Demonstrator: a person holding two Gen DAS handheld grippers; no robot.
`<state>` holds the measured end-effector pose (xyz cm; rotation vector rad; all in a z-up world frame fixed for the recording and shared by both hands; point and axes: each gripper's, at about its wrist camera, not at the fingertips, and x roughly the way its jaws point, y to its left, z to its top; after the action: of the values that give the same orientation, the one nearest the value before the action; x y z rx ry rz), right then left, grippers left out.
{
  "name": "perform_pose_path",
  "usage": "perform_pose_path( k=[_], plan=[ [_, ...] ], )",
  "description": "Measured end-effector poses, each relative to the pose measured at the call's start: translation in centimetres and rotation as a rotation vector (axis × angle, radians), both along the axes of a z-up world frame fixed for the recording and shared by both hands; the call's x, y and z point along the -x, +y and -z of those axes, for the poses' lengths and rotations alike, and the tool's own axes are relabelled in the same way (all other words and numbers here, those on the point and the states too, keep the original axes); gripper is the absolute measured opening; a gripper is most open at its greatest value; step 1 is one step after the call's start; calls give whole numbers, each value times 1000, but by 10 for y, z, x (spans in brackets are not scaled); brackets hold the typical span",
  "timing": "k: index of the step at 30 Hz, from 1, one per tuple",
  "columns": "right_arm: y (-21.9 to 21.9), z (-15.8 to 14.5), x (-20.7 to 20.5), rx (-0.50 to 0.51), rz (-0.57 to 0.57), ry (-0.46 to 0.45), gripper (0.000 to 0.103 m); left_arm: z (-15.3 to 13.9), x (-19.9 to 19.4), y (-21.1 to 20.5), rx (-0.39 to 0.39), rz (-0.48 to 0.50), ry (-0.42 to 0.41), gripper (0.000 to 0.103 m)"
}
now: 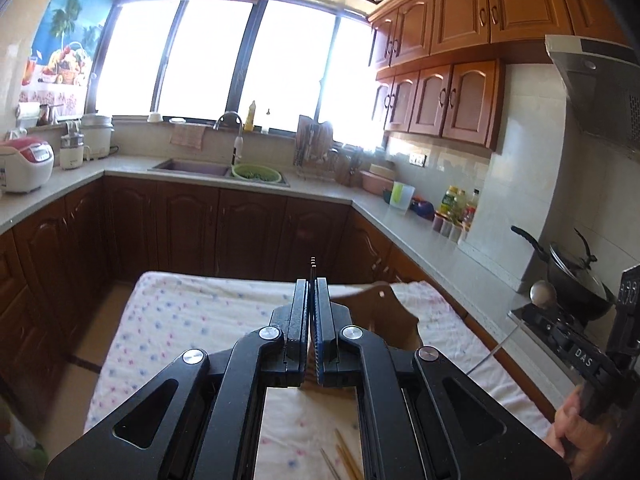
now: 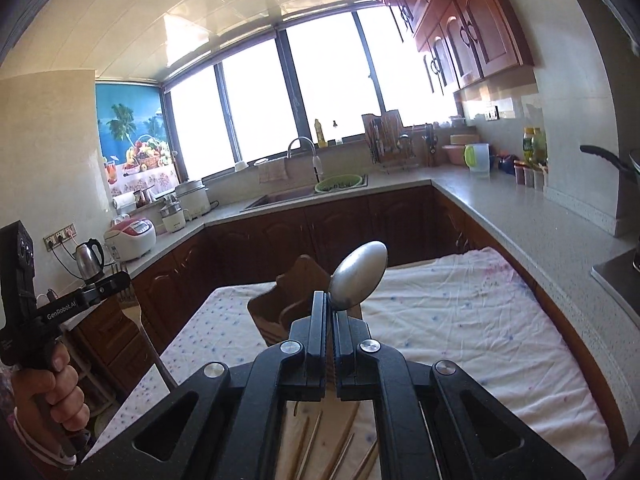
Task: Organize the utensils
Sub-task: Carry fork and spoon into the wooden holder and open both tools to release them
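Loose chopsticks (image 2: 308,446) lie on the cloth-covered surface (image 2: 460,328) beneath both tools. The left tool (image 1: 312,286) clamps a dark chopstick (image 1: 313,265); the right tool (image 2: 330,302) grips a metal spoon (image 2: 359,275), bowl raised ahead. A wooden holder (image 2: 288,300) stands just beyond.

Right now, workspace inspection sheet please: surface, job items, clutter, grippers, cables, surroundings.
Surface: table under a dotted white cloth.
Job's things: metal spoon; dark chopstick; loose wooden chopsticks on the cloth; wooden holder standing on the table.
Clutter: nothing seen on the table.
Grippers: left gripper shut on the dark chopstick; right gripper shut on the spoon.
Cables: nothing seen.
Surroundings: sink, green colander, rice cooker, wok, kettle.
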<state>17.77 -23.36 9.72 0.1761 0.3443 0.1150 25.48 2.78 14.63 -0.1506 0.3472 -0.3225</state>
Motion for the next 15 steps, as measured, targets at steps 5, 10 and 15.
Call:
perform_pose_path(
  k=[5, 10, 15],
  plan=[
    [8, -20, -34, 52, 8, -67, 2, -13, -46, -18, -27, -79, -72, 2],
    [19, -14, -68, 109, 13, -77, 2, 8, -96, -40, -59, -131, -59, 2],
    [26, 15, -96, 129, 0, -22, 2, 44, -131, -63, -108, -140, -7, 2]
  ],
)
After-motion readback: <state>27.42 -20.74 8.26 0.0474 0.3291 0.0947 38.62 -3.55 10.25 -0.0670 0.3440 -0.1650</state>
